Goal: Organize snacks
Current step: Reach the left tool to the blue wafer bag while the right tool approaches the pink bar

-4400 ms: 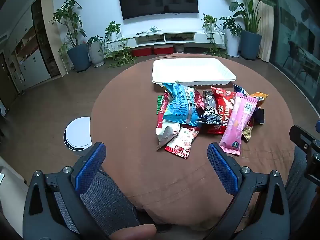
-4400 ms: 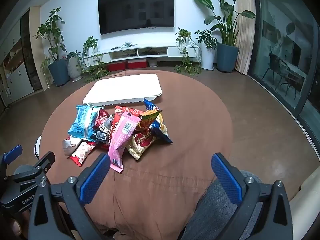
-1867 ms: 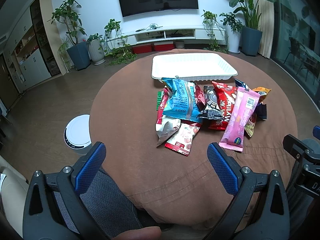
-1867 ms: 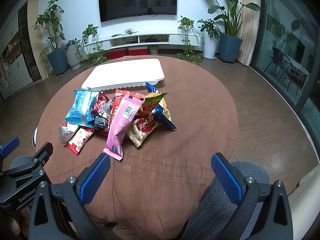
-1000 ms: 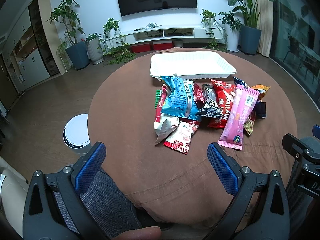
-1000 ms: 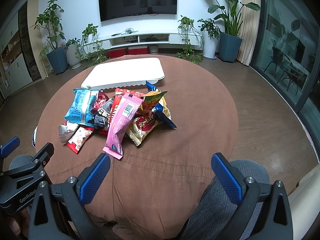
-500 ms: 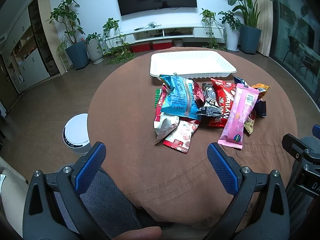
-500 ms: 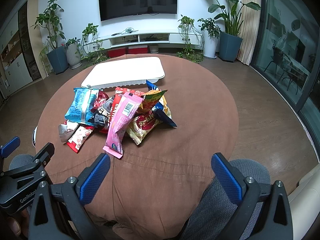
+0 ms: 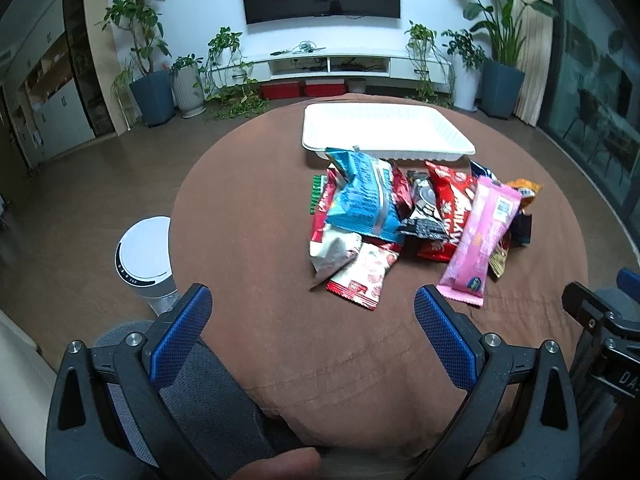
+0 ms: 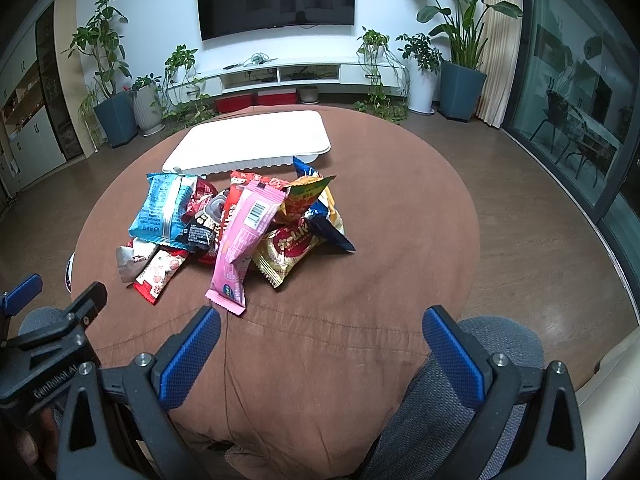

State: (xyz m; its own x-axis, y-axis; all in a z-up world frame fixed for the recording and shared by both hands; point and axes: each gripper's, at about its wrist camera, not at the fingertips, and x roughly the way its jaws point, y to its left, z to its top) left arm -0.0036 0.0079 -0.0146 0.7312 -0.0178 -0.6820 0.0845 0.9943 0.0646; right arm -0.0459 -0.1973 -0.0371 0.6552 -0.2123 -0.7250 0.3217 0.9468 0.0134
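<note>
A heap of snack packets lies mid-table on the brown cloth: a blue packet, a long pink bar, a red packet, a small red-and-white one and a yellow one. Behind the heap stands an empty white tray. My left gripper is open over the near table edge, short of the heap. My right gripper is open too, with nothing between its fingers.
The round table is draped in brown cloth. A white cylindrical appliance stands on the floor at its left. The person's grey-clad knees sit under the near edge. Potted plants and a TV console line the far wall.
Both grippers have crept slightly forward toward the heap over the last seconds. Neither has opened, shut or touched anything, and the packets lie as before.
</note>
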